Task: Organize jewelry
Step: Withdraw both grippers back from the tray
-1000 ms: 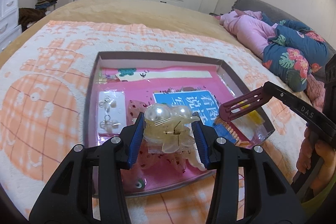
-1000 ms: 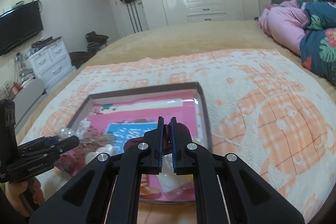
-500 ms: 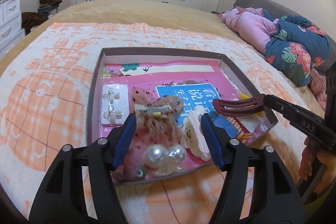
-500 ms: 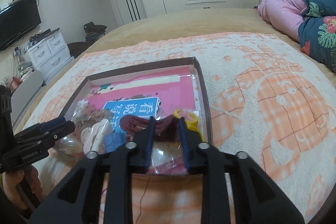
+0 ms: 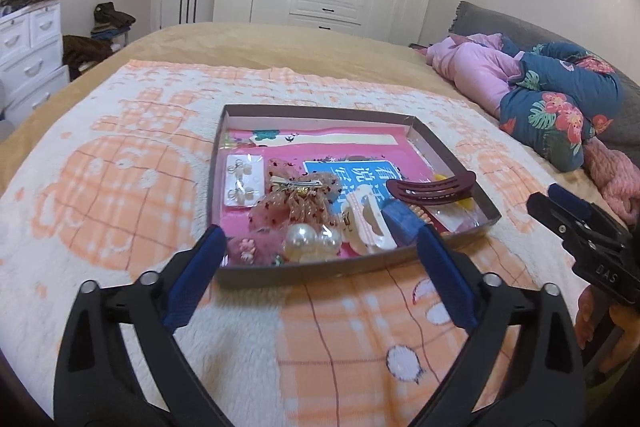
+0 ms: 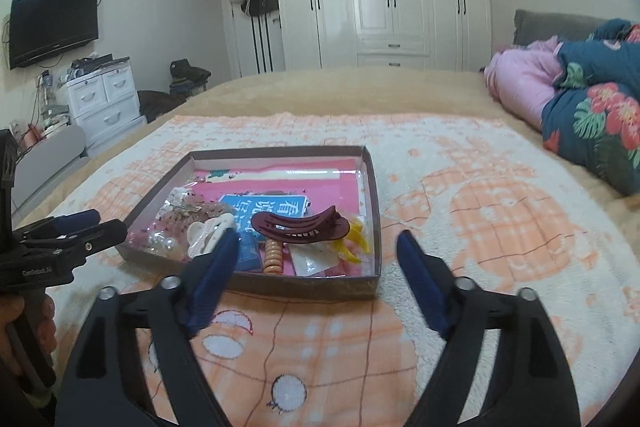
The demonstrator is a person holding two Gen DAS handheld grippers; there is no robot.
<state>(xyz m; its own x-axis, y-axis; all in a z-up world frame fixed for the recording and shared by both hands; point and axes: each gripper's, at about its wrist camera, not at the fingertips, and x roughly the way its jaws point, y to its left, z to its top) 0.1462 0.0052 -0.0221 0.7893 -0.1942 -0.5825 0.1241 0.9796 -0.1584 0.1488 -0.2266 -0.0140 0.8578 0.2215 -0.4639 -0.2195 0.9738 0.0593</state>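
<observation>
Now that both clips lie in the tray (image 5: pixel 452 157) at frame centre, I hold the left hand-held gripper (image 5: pixel 320 251) and right hand-held gripper (image 6: pixel 316 247) wide and empty, their jaws having just opened, the pearl clip (image 5: pixel 312 241) and maroon clip (image 6: pixel 302 223) resting freely.

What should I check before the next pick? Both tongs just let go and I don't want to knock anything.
1. Left tongs empty, jaws just opened wide: ok.
2. Right tongs empty, jaws just opened wide: ok.
3. Pearl clip lying inside the tray: ok.
4. Maroon hair clip inside the tray, resting on other pieces: ok.
5. Both tongs on the near side of the tray, not over it: ok.
6. Anything left on the blanket to collect: cannot tell.
</observation>
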